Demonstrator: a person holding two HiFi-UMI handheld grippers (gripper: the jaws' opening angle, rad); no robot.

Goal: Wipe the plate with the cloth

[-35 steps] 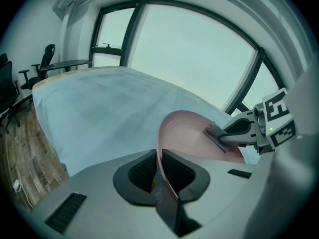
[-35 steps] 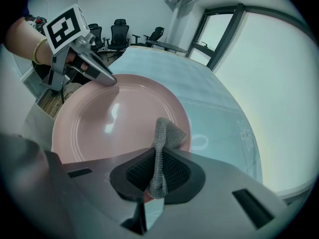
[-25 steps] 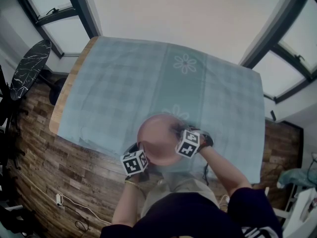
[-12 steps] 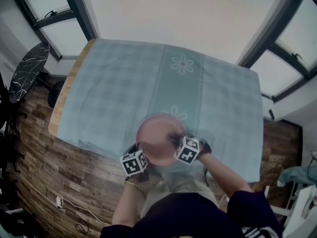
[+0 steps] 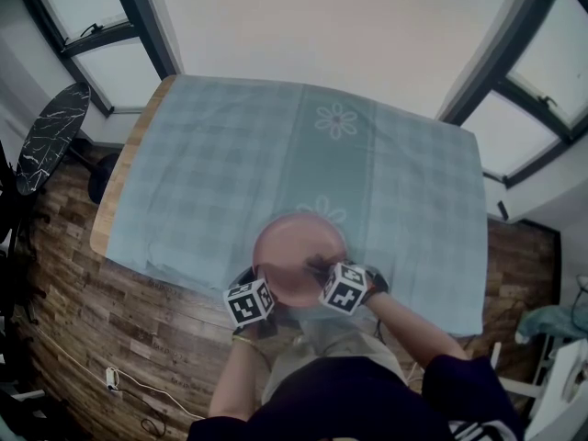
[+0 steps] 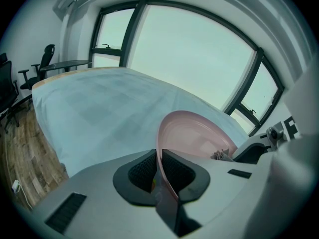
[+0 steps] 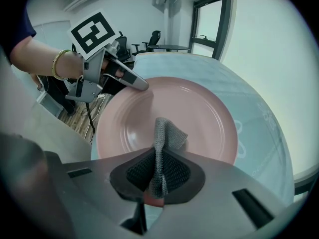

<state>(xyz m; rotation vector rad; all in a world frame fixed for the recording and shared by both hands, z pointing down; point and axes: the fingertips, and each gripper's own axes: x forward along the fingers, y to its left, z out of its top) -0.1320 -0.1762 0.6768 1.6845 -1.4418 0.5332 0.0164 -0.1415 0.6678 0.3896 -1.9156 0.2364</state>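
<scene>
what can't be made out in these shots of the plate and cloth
Head view: marker cubes cover the jaws of the left tool and right tool; the cloth is too small to read.
Left gripper view: the right tool's body hides most of the cloth and part of the plate's rim.
Right gripper view: that tool's own body hides the plate's near rim; whether the cloth tip touches the plate is unclear.

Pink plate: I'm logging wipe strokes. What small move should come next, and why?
Probably sweep the right gripper so its grey knitted cloth rubs across the round pink plate toward the far rim: the cloth sits over the near centre, and the left gripper clamps the rim.
</scene>
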